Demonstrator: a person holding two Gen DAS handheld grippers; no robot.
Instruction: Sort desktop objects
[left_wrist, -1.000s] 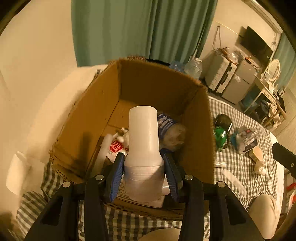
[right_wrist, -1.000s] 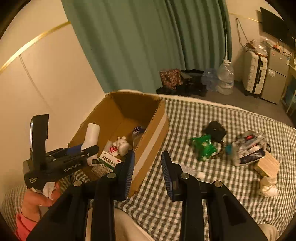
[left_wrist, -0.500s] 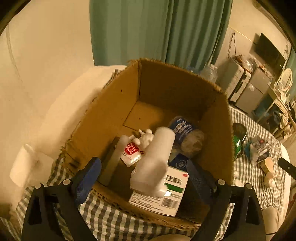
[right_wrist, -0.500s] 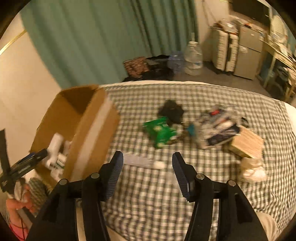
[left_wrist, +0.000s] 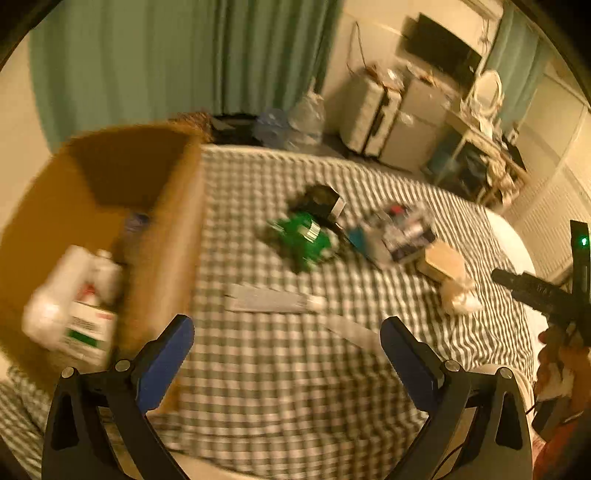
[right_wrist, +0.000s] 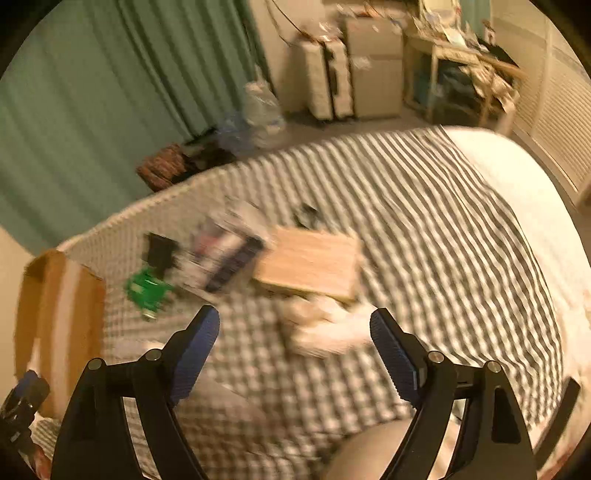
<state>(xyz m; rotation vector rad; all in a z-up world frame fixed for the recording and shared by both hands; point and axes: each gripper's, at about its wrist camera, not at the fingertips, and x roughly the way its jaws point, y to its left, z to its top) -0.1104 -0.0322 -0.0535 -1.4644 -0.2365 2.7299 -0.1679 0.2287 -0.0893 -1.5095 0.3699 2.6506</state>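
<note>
Since 1 s ago: white bottle (left_wrist: 55, 291) released into box (left_wrist: 122, 192). Left gripper (left_wrist: 286, 350) spread, empty, right of box. Right gripper (right_wrist: 293, 336) spread over crumpled tissue (right_wrist: 325, 328).

A green-and-white checked cloth (left_wrist: 258, 369) is seen under a brown cardboard box (left_wrist: 173, 236), a bright green packet (left_wrist: 304, 240) and a pale tan wooden block (right_wrist: 314, 264). Blue pads (left_wrist: 166, 358) are carried on black gripper frames, and teal-green curtains (left_wrist: 147, 62) are hung behind.

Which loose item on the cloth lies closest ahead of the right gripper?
The crumpled white wad, lying between the open right gripper fingers; the wooden block sits beyond it.
</note>
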